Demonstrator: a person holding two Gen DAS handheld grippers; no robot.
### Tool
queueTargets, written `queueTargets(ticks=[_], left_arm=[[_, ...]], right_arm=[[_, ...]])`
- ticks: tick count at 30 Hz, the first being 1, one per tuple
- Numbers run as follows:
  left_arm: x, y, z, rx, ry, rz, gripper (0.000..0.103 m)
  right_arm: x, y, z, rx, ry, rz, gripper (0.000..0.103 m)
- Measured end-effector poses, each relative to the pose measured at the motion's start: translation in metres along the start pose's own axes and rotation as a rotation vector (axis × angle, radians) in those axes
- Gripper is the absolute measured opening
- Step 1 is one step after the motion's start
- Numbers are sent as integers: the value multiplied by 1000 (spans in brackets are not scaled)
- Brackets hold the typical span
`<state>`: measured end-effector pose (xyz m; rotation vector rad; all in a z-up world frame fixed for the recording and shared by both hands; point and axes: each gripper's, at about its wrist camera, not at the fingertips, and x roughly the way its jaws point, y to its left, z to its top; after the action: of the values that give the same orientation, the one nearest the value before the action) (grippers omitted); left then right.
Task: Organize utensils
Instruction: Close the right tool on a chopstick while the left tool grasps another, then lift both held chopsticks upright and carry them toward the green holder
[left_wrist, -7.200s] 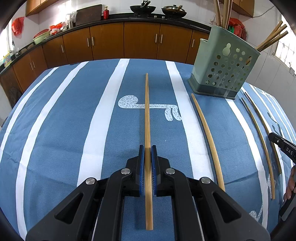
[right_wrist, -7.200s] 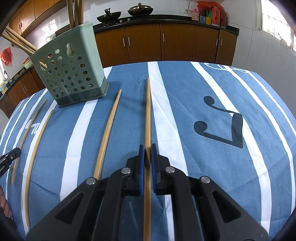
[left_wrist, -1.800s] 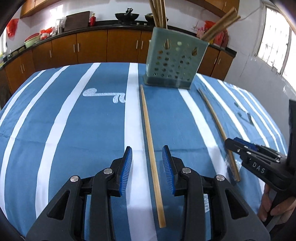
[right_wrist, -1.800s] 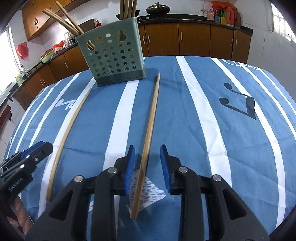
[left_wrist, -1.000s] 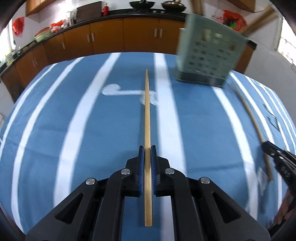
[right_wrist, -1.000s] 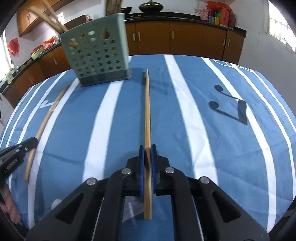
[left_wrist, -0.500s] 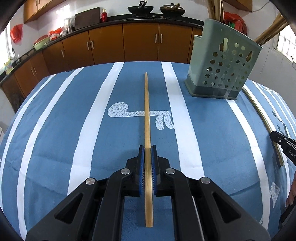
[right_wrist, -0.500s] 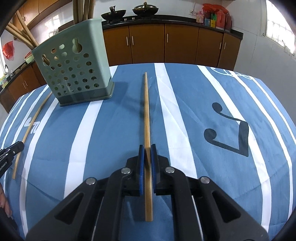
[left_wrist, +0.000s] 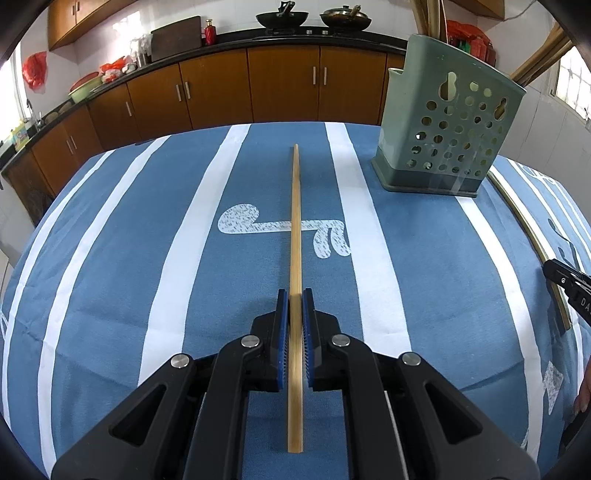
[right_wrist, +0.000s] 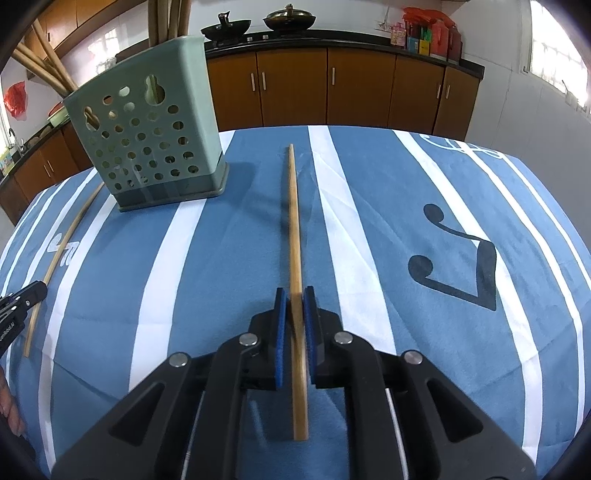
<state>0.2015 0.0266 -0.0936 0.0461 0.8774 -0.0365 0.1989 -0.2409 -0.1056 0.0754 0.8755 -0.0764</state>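
Observation:
My left gripper (left_wrist: 294, 295) is shut on the near part of a bamboo chopstick (left_wrist: 295, 229) that points away over the cloth. The jaws of my right gripper (right_wrist: 294, 293) are opening. A second chopstick (right_wrist: 293, 229) sits loose and slightly skewed between its pads, with a thin gap on each side. A green perforated holder (left_wrist: 443, 147) (right_wrist: 147, 147) stands at the far side between the two chopsticks, with several chopsticks upright in it. Each wrist view also catches the other hand's chopstick (left_wrist: 524, 229) (right_wrist: 70, 236) at its edge.
A blue cloth with white stripes (left_wrist: 110, 258) covers the round table, which drops off on all sides. Brown cabinets (left_wrist: 280, 85) and a counter with woks (left_wrist: 282, 16) run behind. A person's fingers (right_wrist: 7, 406) show at the frame edge.
Both grippers closed on their chopsticks about a second ago and swung slightly. Now the right pads have parted a little and its chopstick has tilted. The left grip is unchanged.

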Motion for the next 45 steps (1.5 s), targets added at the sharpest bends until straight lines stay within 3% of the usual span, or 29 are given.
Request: queueTargets(ticks=[7, 13, 15, 18, 24, 28, 45], left_arm=[[0, 0, 0, -1, 0, -1, 9], [-5, 3, -7, -2, -1, -19, 9], [-9, 2, -12, 11, 0, -28, 9], [-12, 0, -17, 25, 1, -36, 9], [-17, -3, -22, 44, 3, -42, 8], [-24, 4, -20, 21, 8, -63, 8], [-114, 24, 31, -46, -280, -106, 7]], right_arm=[[0, 2, 0, -15, 1, -2, 23], [-6, -1, -5, -16, 1, 10, 23], [-8, -2, -9, -16, 1, 15, 22], [-8, -5, -9, 0, 1, 15, 8], [-12, -5, -10, 2, -5, 13, 8], [-35, -12, -7, 33, -70, 34, 8], [-135, -33, 38, 103, -384, 94, 8]])
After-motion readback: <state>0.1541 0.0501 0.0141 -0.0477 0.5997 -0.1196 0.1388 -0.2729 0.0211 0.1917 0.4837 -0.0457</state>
